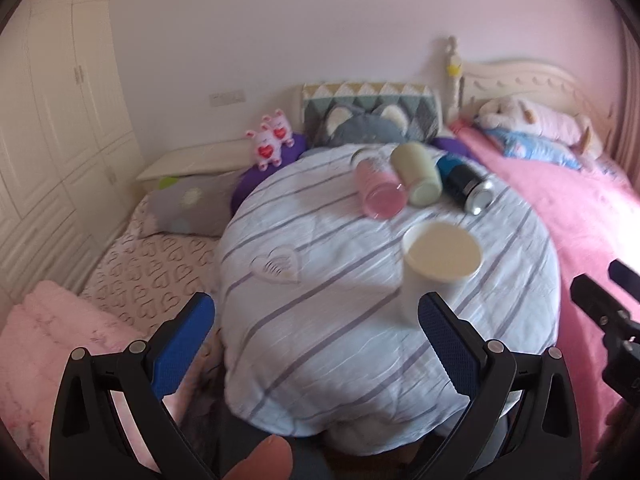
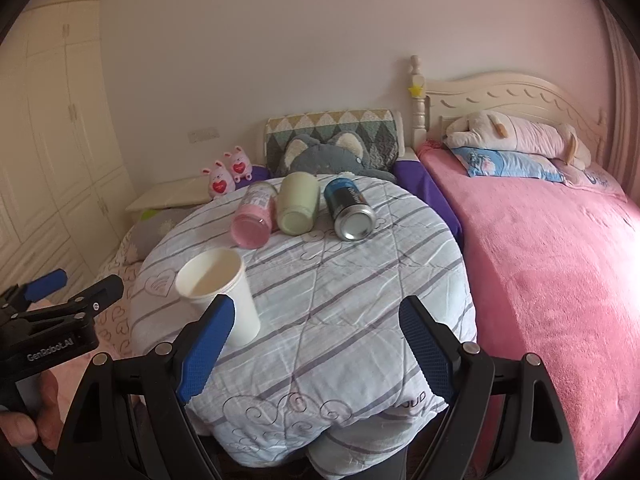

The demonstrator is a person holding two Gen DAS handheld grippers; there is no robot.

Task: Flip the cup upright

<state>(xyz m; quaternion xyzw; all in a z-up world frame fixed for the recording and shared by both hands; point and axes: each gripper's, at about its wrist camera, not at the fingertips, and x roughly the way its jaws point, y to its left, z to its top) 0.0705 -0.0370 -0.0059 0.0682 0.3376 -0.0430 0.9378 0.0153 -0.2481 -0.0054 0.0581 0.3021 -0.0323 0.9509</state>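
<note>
A white paper cup [image 1: 436, 260] stands upright, mouth up, on the striped quilt over a round table [image 1: 320, 340]; it also shows in the right wrist view [image 2: 218, 292]. My left gripper [image 1: 316, 344] is open and empty, its right finger just in front of the cup. My right gripper [image 2: 316, 352] is open and empty, its left finger close beside the cup. Behind the cup lie a pink cup [image 2: 254, 216], a pale green cup [image 2: 298, 204] and a dark can [image 2: 350, 212], all on their sides.
A bed with a pink blanket [image 2: 540, 260] runs along the right. Plush toys and cushions [image 2: 320, 152] sit behind the table. A mattress with heart print [image 1: 152, 264] lies at the left, and white wardrobes [image 1: 52, 100] beyond it.
</note>
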